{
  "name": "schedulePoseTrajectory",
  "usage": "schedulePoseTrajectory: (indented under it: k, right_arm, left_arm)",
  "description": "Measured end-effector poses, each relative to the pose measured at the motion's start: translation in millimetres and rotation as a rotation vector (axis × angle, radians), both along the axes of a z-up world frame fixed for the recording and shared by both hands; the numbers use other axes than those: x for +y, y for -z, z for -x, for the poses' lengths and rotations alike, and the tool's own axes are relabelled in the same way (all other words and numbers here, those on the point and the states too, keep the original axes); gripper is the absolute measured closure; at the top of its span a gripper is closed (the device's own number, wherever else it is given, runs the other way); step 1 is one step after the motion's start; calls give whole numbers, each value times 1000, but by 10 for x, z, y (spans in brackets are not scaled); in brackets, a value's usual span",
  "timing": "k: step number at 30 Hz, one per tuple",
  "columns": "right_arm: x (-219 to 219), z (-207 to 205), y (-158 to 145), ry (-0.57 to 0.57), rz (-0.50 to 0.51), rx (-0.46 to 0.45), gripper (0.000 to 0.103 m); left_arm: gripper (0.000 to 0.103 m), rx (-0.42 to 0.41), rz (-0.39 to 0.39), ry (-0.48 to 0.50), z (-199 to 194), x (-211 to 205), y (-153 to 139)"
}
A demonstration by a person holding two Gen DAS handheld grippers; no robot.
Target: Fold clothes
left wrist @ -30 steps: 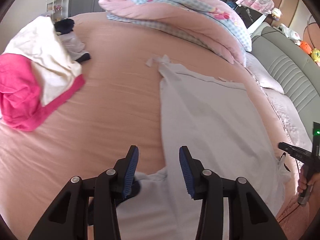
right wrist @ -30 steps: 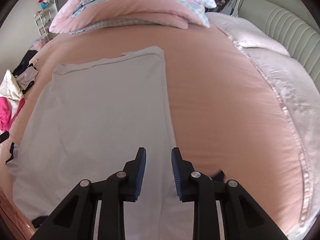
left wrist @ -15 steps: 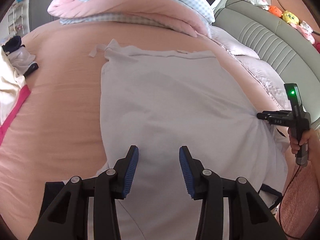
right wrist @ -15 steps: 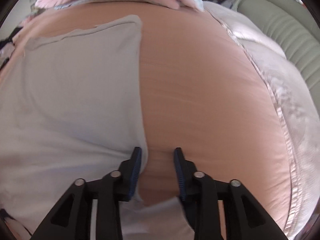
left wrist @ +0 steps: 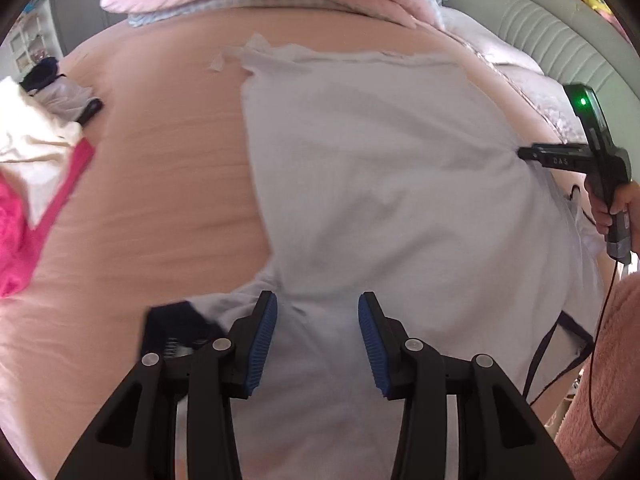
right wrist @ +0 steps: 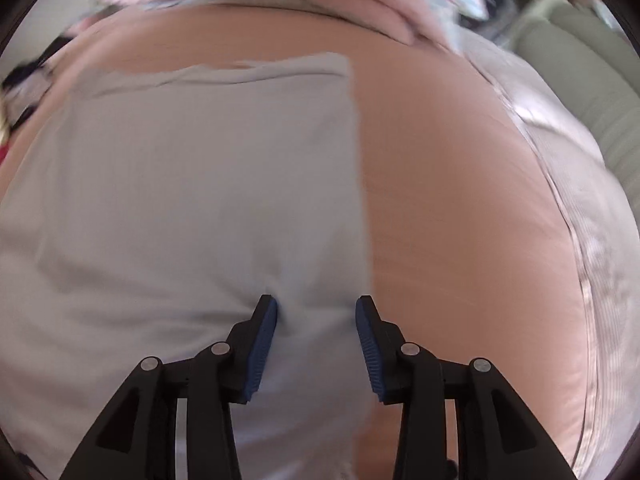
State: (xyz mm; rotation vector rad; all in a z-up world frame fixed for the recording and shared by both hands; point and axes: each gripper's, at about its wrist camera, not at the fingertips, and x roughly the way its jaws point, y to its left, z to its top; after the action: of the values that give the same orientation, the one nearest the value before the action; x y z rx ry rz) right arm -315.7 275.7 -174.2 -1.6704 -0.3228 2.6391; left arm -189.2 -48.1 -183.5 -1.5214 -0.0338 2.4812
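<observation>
Bright, soft daylight; fisheye-bent edges; right wrist view motion-blurred.

The left claw [left wrist: 318, 340] points steeply down, its 2 blue pads [left wrist: 262, 344] set apart with cloth lying between them, not pinched. The right claw [right wrist: 316, 340] also tilts steeply down; its jaws are opening, with cloth between the pads [right wrist: 262, 344]. In the left view, a hand [left wrist: 616, 208] grips the right claw's handle, tips on the cloth.
</observation>
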Motion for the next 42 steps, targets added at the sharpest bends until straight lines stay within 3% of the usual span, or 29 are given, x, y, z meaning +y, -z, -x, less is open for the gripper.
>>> schedulePoseTrajectory:
  k: [2,5,7,11,13,15,16,19,22,23,25,27,29,33,34,36,40,42]
  right_arm:
    - [127,30,-102,29,19,17,64]
    - [25,146,-248,-22,59,54,64]
    - [-118,298,-290,-68,70,68,64]
    - [-481,757,-97,-140,78,12,64]
    - [-566,915,75,-143,34,-23,64]
    - [-480,978,78,-118,24,19,64]
    - [-345,992,74,-53,-8,29,64]
    - [23,1000,88,56,-52,59,63]
    - [322,1029,-5,149,35,60,61]
    - [368,1033,-67,163,92,66,61]
    - [216,1038,-152,94,120,102,61]
    - [7,1124,-136,19,88,108,61]
    - [-176,1289,-11,-21,47,68,61]
    - [-199,1469,-61,44,108,70,61]
    - [-196,1458,-140,47,120,90,61]
    - [-192,1436,-297,53,143,129,60]
    - [-243,1526,-246,79,-36,65,60]
    - [-247,1482,-204,83,-65,55,60]
  left_arm:
    - [64,35,7,11,121,-43,-96]
    - [64,83,67,35,555,-11,-158]
    - [64,93,40,43,935,18,-162]
    - [64,41,8,72,1654,71,19]
    - [64,28,38,78,1825,57,118]
    - [64,33,60,95,1964,52,199]
    - [64,39,71,100,2035,46,230]
    - [64,124,116,53,2276,-37,180]
    - [64,173,84,-87,2454,-248,111]
    - [64,168,11,-86,2462,-286,80]
    - [64,170,9,-7,2442,-161,82]
    - [64,160,65,65,2459,-10,149]
    - [61,123,164,50,2564,38,280]
    - [62,135,183,-281,2729,-425,99]
    - [62,154,110,-306,2712,-548,30]
    - [62,160,-45,-251,2690,-654,-50]
    - [62,131,67,-46,2656,-331,34]
    - [62,132,161,-83,2647,-304,133]
